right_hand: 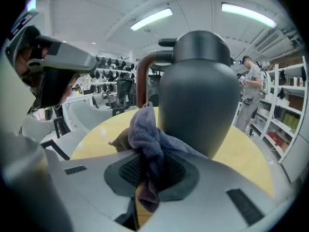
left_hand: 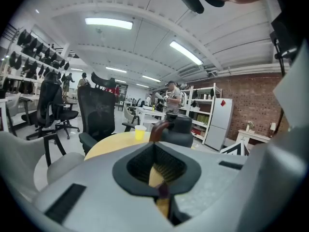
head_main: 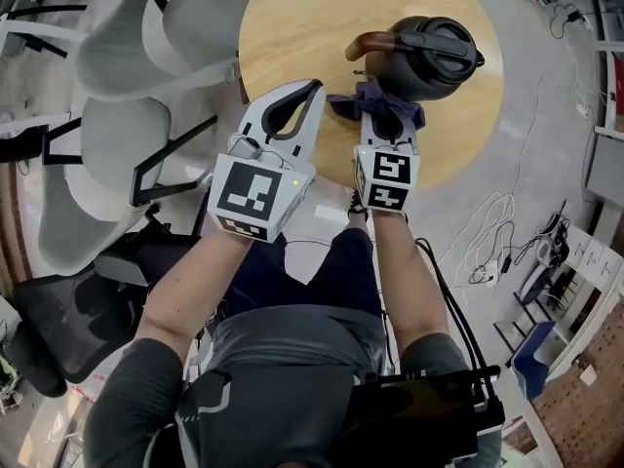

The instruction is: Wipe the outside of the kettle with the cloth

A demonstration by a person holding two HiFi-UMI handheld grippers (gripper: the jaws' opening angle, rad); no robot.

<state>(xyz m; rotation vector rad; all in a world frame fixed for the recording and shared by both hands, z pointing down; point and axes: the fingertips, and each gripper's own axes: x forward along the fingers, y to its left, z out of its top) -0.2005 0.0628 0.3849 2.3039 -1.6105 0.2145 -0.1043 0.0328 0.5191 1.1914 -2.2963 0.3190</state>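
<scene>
1. On the round wooden table [head_main: 292,27], the black kettle [right_hand: 198,91] stands upright. Its brown handle [right_hand: 142,76] is on its left side in the right gripper view.
2. Right gripper [right_hand: 149,173]: jaws pinched shut on a bunched purple cloth [right_hand: 145,134]. A wad sticks out past the tips and sits at the kettle's lower wall, touching or very nearly so.
3. Left gripper [head_main: 310,94]: jaws together, nothing held. It hovers just left of the cloth, off the kettle.
4. Step in hand, my read: wiping the near side of the body. I can't tell which areas are already done.
5. To do it well, keep the soft wad against the wall, not the hard jaw tips. Press lightly and sweep around the curve in overlapping passes, base up to shoulder.
6. Nothing braces the kettle, so a sideways push may slide or tip it. The left gripper could steady the handle.
7. The cloth is held by a fold, with a tail hanging below the jaws. A hard drag could pull it out.
</scene>
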